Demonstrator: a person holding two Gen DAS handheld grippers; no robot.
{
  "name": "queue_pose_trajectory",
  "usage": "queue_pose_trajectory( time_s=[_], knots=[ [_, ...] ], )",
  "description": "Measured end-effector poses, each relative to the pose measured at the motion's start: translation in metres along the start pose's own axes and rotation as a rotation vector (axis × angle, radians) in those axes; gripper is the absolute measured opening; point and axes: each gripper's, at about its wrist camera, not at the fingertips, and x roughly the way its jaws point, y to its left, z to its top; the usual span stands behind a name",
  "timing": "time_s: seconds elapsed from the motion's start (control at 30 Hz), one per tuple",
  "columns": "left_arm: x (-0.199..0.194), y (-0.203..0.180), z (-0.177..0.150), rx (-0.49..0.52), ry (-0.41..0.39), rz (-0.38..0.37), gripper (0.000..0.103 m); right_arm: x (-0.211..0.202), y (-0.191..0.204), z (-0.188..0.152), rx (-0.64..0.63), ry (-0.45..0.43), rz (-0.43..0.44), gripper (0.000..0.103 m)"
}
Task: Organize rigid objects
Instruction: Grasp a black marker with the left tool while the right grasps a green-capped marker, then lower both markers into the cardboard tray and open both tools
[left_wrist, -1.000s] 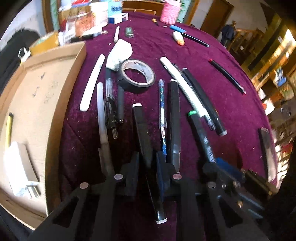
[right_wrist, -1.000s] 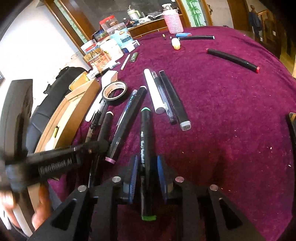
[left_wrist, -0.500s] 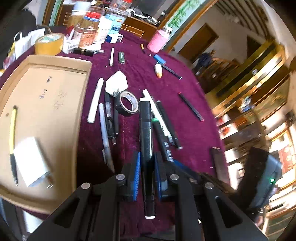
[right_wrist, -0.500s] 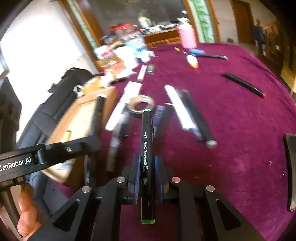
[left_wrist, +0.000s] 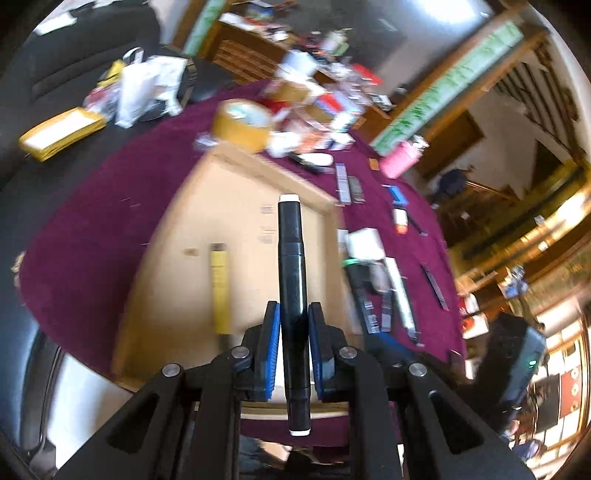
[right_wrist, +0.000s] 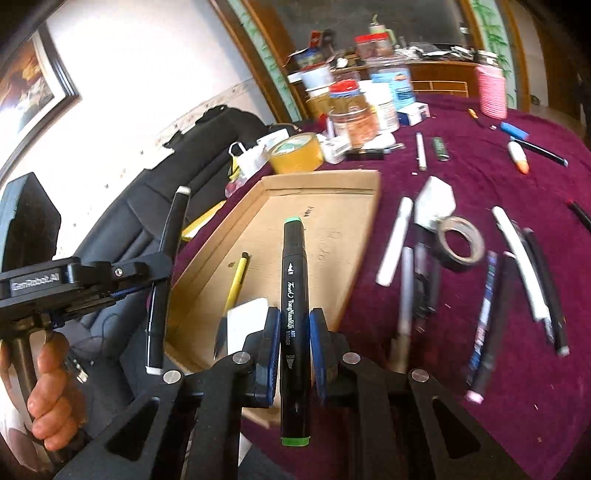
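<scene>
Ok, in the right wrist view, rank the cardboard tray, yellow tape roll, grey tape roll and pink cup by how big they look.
1. cardboard tray, by far the largest
2. yellow tape roll
3. grey tape roll, close to the yellow one; it lies nearer the camera, so that order is unsure
4. pink cup, farthest off

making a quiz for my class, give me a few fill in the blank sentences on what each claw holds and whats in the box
1. The right claw is shut on a black marker with ____ end caps.
2. The left claw grips a black marker with ____ end caps.
3. Inside the cardboard box lies a ____ pen beside a white charger.
4. The brown tape roll stands ____ the box.

Missing words: green; white; yellow; outside
</scene>
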Motion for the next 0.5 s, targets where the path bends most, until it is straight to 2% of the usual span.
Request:
queue_pose_trajectory(
  time_s=[0.17, 0.5],
  knots=[
    [0.018, 0.042, 0.007, -0.079, 0.033, 0.047, 0.014, 0.030, 0.008, 0.012, 0.012, 0.054, -0.024, 0.017],
    [0.045, 0.055, 0.011, -0.031, 0.077, 0.128, 0.014, 0.065, 0.020, 0.022, -0.007, 0.101, -0.081, 0.017]
  ],
)
